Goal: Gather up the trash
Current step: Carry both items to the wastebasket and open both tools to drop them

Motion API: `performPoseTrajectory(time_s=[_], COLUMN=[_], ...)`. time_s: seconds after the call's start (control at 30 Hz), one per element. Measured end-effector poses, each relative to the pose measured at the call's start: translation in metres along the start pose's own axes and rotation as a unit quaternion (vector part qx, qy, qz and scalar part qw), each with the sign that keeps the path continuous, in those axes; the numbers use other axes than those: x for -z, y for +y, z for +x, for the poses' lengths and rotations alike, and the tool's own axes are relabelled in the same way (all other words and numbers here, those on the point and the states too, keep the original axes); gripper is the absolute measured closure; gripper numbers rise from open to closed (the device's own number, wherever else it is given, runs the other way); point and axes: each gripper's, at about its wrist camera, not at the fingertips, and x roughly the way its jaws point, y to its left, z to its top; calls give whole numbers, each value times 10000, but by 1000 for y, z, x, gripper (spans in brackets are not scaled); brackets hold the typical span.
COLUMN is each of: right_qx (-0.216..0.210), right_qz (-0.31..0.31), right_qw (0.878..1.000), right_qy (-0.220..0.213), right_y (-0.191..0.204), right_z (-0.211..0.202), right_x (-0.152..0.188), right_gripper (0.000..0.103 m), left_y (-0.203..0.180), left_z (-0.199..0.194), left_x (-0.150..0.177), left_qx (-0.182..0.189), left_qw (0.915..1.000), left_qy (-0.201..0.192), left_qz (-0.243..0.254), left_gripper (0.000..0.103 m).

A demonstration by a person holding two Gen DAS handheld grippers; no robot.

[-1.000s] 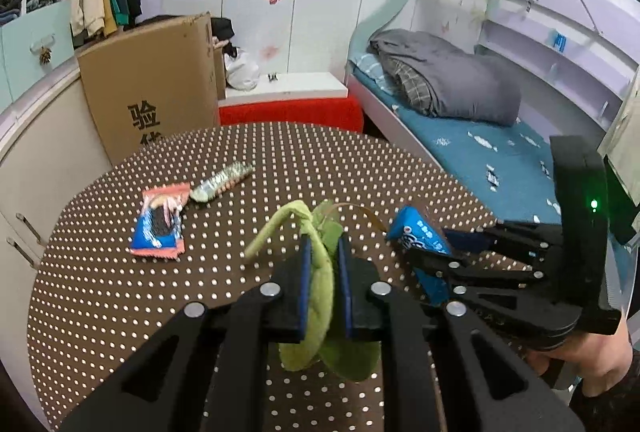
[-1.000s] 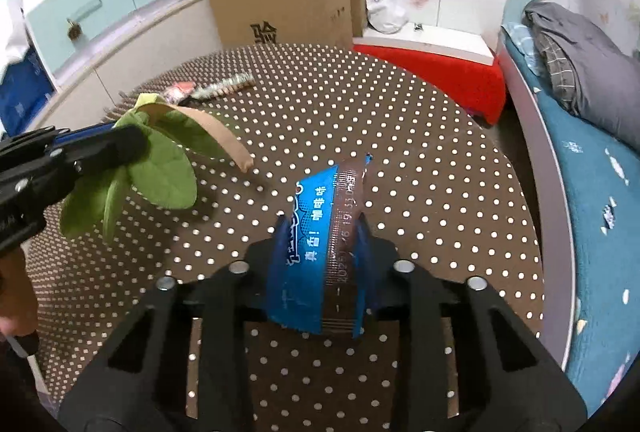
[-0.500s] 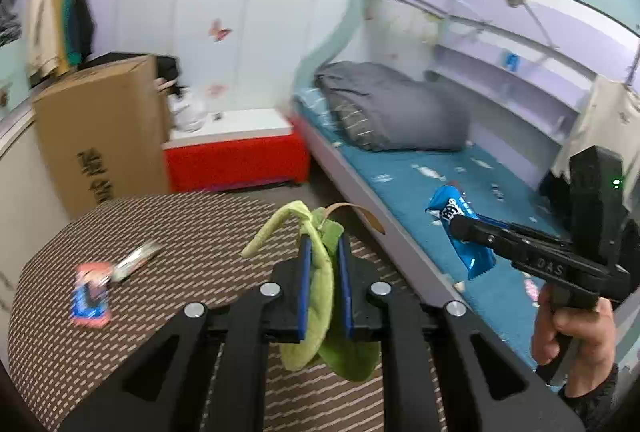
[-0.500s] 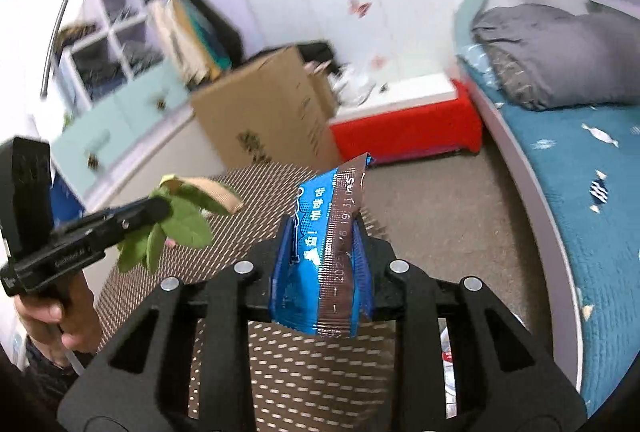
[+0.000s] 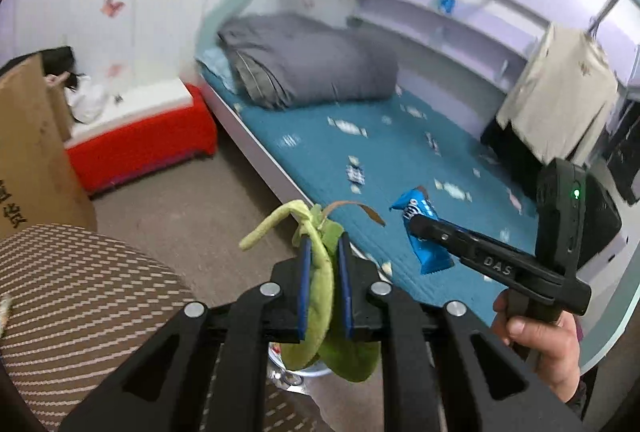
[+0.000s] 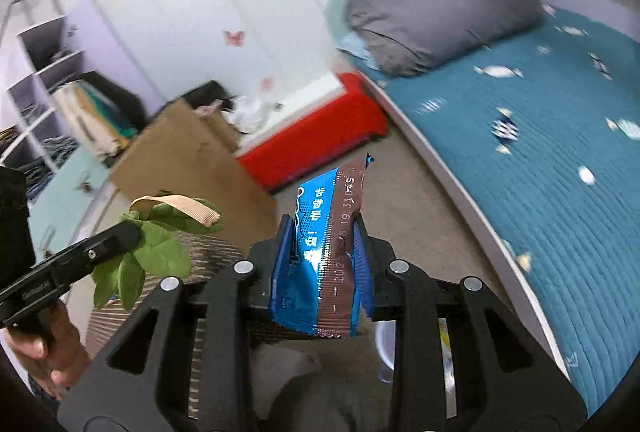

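**Holding two pieces of trash off the table's edge**

Pinching a blue snack wrapper (image 6: 320, 272) flat between its two fingers, the right gripper (image 6: 322, 272) is closed tight on the packet, whose brown sealed strip stands upright and pokes above the fingertips. From the left wrist view the same wrapper (image 5: 424, 232) hangs in the air over the edge of the bed, clamped at the tip of the right gripper (image 5: 420, 228), with the person's right hand (image 5: 540, 344) around the handle below.

The left gripper (image 5: 325, 284) is likewise closed, its blue-padded fingers squeezing a green leafy plush piece (image 5: 320, 296) with a tan ribbon loop at its top; the leaves droop beneath the fingers. The right wrist view shows that green piece (image 6: 152, 252) held out at the left, with the left hand (image 6: 48, 344) gripping its handle.

Both items are held in the air past the round table (image 5: 80, 292), which lies to the lower left. Below the grippers a pale rim of some container (image 5: 296, 368) peeks out, mostly hidden. Beyond are carpeted floor (image 5: 180, 216), a red bench (image 5: 140, 144), a cardboard box (image 6: 192, 160), and the bed with teal cover (image 5: 360, 152) and grey duvet (image 5: 304, 60).
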Motion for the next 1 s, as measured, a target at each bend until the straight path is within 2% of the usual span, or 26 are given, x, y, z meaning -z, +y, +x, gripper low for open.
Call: performPoseTrajectory(time_s=[0.17,0.3,0.4,0.43,0.47,0.5,0.53,0.57,0.6,0.63,0.73,0.83,1.0], right_qx=[290,413,442,427,392,392,325,272,239,286,405,615,611], right_qz=[323,590,870,984,1097,1221,1395,1498,1619,1724,1865,1840,1675], right_qw=[9983,9946,9901,9876,9854,9830,9796,9772,9743,9717,9694,9711,9776], right_qy=[393,752,1012,1148,1240,1311,1409,1478,1547,1587,1545,1391,1116], right_y=[-42,-66,-85,-93,-100,-106,-115,-121,-126,-132,-138,-134,-107], right_z=[31,61,85,95,101,107,113,116,117,118,110,98,78], right_x=[16,33,44,49,53,57,63,67,71,75,81,79,66], right_gripper=[74,74,67,52,44,38,34,30,20,14,6,6,6], left_y=[-15,-19,-24,-25,-23,-21,-19,-17,-14,-13,-7,-2,2], left_z=[69,118,151,162,169,173,175,175,174,174,160,133,82], left_x=[8,20,25,27,26,26,26,26,26,25,21,19,20], left_qx=[-41,-112,-150,-168,-220,-320,-476,-546,-574,-565,-647,-705,-783], left_qw=[9974,9912,9839,9813,9801,9799,9812,9818,9811,9808,9846,9894,9944], left_qy=[713,1305,1731,1863,1924,1932,1843,1796,1837,1859,1621,1264,698], left_qz=[41,185,408,451,432,385,323,285,218,164,98,88,134], left_gripper=[91,90,82,63,32,18,10,10,10,10,10,9,8])
